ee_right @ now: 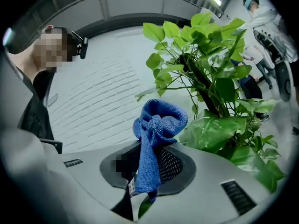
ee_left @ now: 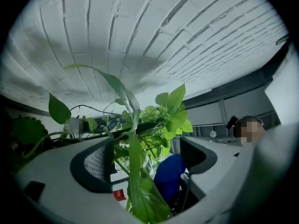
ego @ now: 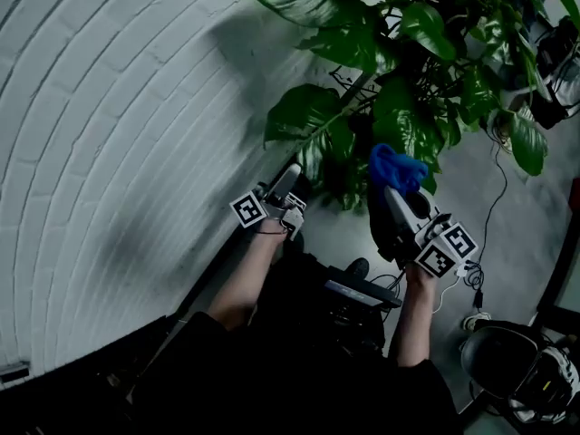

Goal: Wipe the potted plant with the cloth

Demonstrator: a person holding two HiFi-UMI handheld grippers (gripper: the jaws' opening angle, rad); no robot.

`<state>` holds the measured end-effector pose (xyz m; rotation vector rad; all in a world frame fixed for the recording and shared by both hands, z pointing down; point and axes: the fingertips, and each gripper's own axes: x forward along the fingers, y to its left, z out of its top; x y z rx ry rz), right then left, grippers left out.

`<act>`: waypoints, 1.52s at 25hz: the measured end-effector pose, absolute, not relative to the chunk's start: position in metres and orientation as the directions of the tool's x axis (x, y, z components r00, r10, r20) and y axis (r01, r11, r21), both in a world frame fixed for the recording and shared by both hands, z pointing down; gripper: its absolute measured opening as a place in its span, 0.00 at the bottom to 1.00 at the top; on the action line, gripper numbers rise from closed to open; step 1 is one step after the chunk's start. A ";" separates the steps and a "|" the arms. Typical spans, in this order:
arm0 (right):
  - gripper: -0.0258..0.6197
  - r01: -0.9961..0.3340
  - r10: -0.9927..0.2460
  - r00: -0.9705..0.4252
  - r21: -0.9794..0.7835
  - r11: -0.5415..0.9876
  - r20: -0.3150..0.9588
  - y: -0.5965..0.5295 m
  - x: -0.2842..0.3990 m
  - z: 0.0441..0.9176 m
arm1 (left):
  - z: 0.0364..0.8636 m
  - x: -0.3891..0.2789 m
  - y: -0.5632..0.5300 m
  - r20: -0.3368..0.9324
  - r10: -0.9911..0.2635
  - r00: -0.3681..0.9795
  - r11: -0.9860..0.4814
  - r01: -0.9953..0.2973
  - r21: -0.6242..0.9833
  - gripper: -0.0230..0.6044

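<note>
The potted plant (ego: 399,107) fills the upper right of the head view with broad green leaves; its pot is hidden. My left gripper (ego: 292,178) reaches under a large low leaf (ego: 304,116). In the left gripper view it (ee_left: 147,160) is open, and a long leaf (ee_left: 142,190) runs edge-on through the wide gap, clear of both pads. My right gripper (ego: 391,196) is shut on the bunched blue cloth (ego: 396,168), held up against the lower leaves. In the right gripper view the cloth (ee_right: 156,125) stands out of the jaws (ee_right: 148,164) beside the plant (ee_right: 210,78).
A white brick wall (ego: 109,107) runs along the left. Cables (ego: 489,207) trail over the grey floor to the right of the plant, and a dark round object (ego: 507,361) sits at the bottom right. A person (ee_right: 252,6) stands far behind the plant.
</note>
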<state>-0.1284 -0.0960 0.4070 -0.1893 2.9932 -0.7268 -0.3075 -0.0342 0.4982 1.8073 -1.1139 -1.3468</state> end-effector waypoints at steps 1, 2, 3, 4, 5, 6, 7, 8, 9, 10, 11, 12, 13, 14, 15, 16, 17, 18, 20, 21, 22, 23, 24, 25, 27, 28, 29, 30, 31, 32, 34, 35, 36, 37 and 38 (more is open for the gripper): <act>0.20 -0.145 -0.161 -0.987 -0.455 0.879 0.003 -0.099 -0.141 0.406 | 0.497 -0.308 -0.040 -0.439 -0.884 0.159 -0.466 -0.239 0.852 0.74; 0.20 -0.181 -0.189 -0.982 -0.450 0.874 0.026 -0.100 -0.152 0.406 | 0.497 -0.307 -0.045 -0.441 -0.876 0.192 -0.476 -0.210 0.854 0.74; 0.20 -0.212 -0.215 -0.976 -0.447 0.869 0.044 -0.100 -0.162 0.406 | 0.497 -0.308 -0.050 -0.443 -0.869 0.222 -0.483 -0.177 0.858 0.74; 0.20 -0.239 -0.239 -0.969 -0.445 0.863 0.058 -0.101 -0.172 0.406 | 0.496 -0.309 -0.053 -0.445 -0.862 0.245 -0.485 -0.142 0.863 0.74; 0.20 -0.266 -0.262 -0.962 -0.444 0.856 0.071 -0.101 -0.181 0.408 | 0.496 -0.311 -0.056 -0.444 -0.857 0.262 -0.484 -0.109 0.868 0.74; 0.20 -0.293 -0.285 -0.955 -0.443 0.847 0.086 -0.102 -0.189 0.409 | 0.496 -0.313 -0.059 -0.440 -0.855 0.275 -0.477 -0.083 0.875 0.74; 0.20 -0.318 -0.305 -0.947 -0.442 0.839 0.102 -0.103 -0.195 0.411 | 0.497 -0.314 -0.061 -0.431 -0.856 0.286 -0.466 -0.065 0.882 0.74; 0.20 -0.341 -0.323 -0.939 -0.440 0.831 0.118 -0.105 -0.200 0.414 | 0.498 -0.314 -0.064 -0.420 -0.858 0.296 -0.454 -0.056 0.889 0.74; 0.20 -0.360 -0.336 -0.932 -0.440 0.823 0.133 -0.106 -0.205 0.416 | 0.498 -0.315 -0.067 -0.412 -0.859 0.303 -0.447 -0.054 0.893 0.74; 0.20 -0.373 -0.344 -0.927 -0.441 0.816 0.147 -0.107 -0.210 0.418 | 0.498 -0.314 -0.070 -0.410 -0.858 0.309 -0.446 -0.053 0.894 0.74; 0.20 -0.378 -0.343 -0.926 -0.443 0.813 0.159 -0.107 -0.217 0.420 | 0.496 -0.314 -0.073 -0.416 -0.854 0.313 -0.451 -0.045 0.892 0.74; 0.20 -0.375 -0.336 -0.927 -0.441 0.815 0.168 -0.107 -0.225 0.422 | 0.494 -0.313 -0.076 -0.431 -0.847 0.312 -0.461 -0.026 0.887 0.74; 0.20 -0.366 -0.324 -0.931 -0.435 0.823 0.171 -0.108 -0.234 0.422 | 0.490 -0.312 -0.078 -0.455 -0.836 0.307 -0.477 0.003 0.879 0.74; 0.20 -0.353 -0.310 -0.936 -0.426 0.833 0.168 -0.111 -0.244 0.421 | 0.487 -0.312 -0.080 -0.483 -0.823 0.298 -0.496 0.034 0.867 0.74; 0.20 -0.338 -0.297 -0.941 -0.415 0.845 0.162 -0.115 -0.254 0.419 | 0.483 -0.312 -0.082 -0.512 -0.809 0.289 -0.517 0.066 0.854 0.74; 0.20 -0.324 -0.284 -0.946 -0.403 0.856 0.158 -0.119 -0.264 0.418 | 0.480 -0.312 -0.084 -0.540 -0.794 0.279 -0.536 0.099 0.839 0.74; 0.20 -0.314 -0.269 -0.949 -0.388 0.867 0.166 -0.124 -0.274 0.420 | 0.478 -0.313 -0.085 -0.567 -0.780 0.265 -0.553 0.133 0.823 0.74; 0.20 -0.309 -0.254 -0.949 -0.375 0.874 0.188 -0.129 -0.282 0.427 | 0.475 -0.314 -0.086 -0.591 -0.767 0.248 -0.568 0.167 0.806 0.74; 0.20 -0.311 -0.225 -0.941 -0.380 0.871 0.252 -0.134 -0.291 0.453 | 0.471 -0.316 -0.087 -0.629 -0.749 0.208 -0.592 0.217 0.776 0.74; 0.20 -0.313 -0.213 -0.937 -0.401 0.861 0.276 -0.135 -0.290 0.466 | 0.470 -0.316 -0.087 -0.640 -0.745 0.189 -0.599 0.234 0.766 0.74; 0.20 -0.315 -0.203 -0.936 -0.425 0.848 0.288 -0.134 -0.287 0.476 | 0.470 -0.316 -0.088 -0.646 -0.743 0.173 -0.603 0.245 0.759 0.74; 0.20 -0.314 -0.198 -0.937 -0.449 0.837 0.288 -0.133 -0.283 0.483 | 0.471 -0.315 -0.088 -0.649 -0.743 0.163 -0.605 0.251 0.755 0.74; 0.20 -0.312 -0.194 -0.939 -0.467 0.827 0.284 -0.131 -0.278 0.487 | 0.471 -0.314 -0.090 -0.651 -0.743 0.157 -0.606 0.253 0.754 0.74; 0.20 -0.308 -0.190 -0.941 -0.480 0.821 0.280 -0.129 -0.274 0.491 | 0.472 -0.313 -0.091 -0.651 -0.743 0.155 -0.607 0.254 0.753 0.74; 0.20 -0.302 -0.180 -0.944 -0.502 0.810 0.278 -0.123 -0.265 0.498 | 0.472 -0.310 -0.091 -0.649 -0.744 0.157 -0.605 0.254 0.755 0.74; 0.20 -0.301 -0.176 -0.944 -0.513 0.804 0.278 -0.120 -0.260 0.502 | 0.473 -0.308 -0.090 -0.647 -0.745 0.162 -0.602 0.253 0.757 0.74; 0.20 -0.300 -0.171 -0.944 -0.524 0.797 0.281 -0.117 -0.254 0.507 | 0.473 -0.306 -0.089 -0.644 -0.746 0.168 -0.600 0.251 0.760 0.74; 0.20 -0.301 -0.167 -0.944 -0.534 0.790 0.284 -0.114 -0.247 0.512 | 0.472 -0.303 -0.088 -0.642 -0.746 0.175 -0.598 0.248 0.762 0.74; 0.20 -0.303 -0.164 -0.943 -0.544 0.783 0.290 -0.111 -0.241 0.518 | 0.472 -0.300 -0.088 -0.641 -0.745 0.183 -0.598 0.244 0.764 0.74; 0.20 -0.307 -0.161 -0.941 -0.551 0.776 0.298 -0.109 -0.234 0.524 | 0.471 -0.298 -0.089 -0.641 -0.744 0.189 -0.598 0.239 0.765 0.74; 0.20 -0.323 -0.158 -0.933 -0.557 0.765 0.324 -0.105 -0.221 0.538 | 0.470 -0.294 -0.089 -0.640 -0.743 0.196 -0.600 0.229 0.767 0.74; 0.20 -0.333 -0.157 -0.927 -0.555 0.762 0.341 -0.102 -0.215 0.546 | 0.470 -0.294 -0.089 -0.639 -0.743 0.199 -0.601 0.222 0.768 0.74; 0.20 -0.344 -0.157 -0.920 -0.552 0.759 0.358 -0.099 -0.207 0.554 | 0.469 -0.293 -0.088 -0.636 -0.744 0.206 -0.600 0.213 0.771 0.74; 0.20 -0.354 -0.158 -0.915 -0.551 0.755 0.372 -0.095 -0.199 0.560 | 0.469 -0.292 -0.087 -0.632 -0.745 0.216 -0.599 0.203 0.775 0.74; 0.20 -0.362 -0.160 -0.911 -0.551 0.752 0.380 -0.092 -0.191 0.564 | 0.469 -0.291 -0.086 -0.625 -0.747 0.227 -0.595 0.192 0.780 0.74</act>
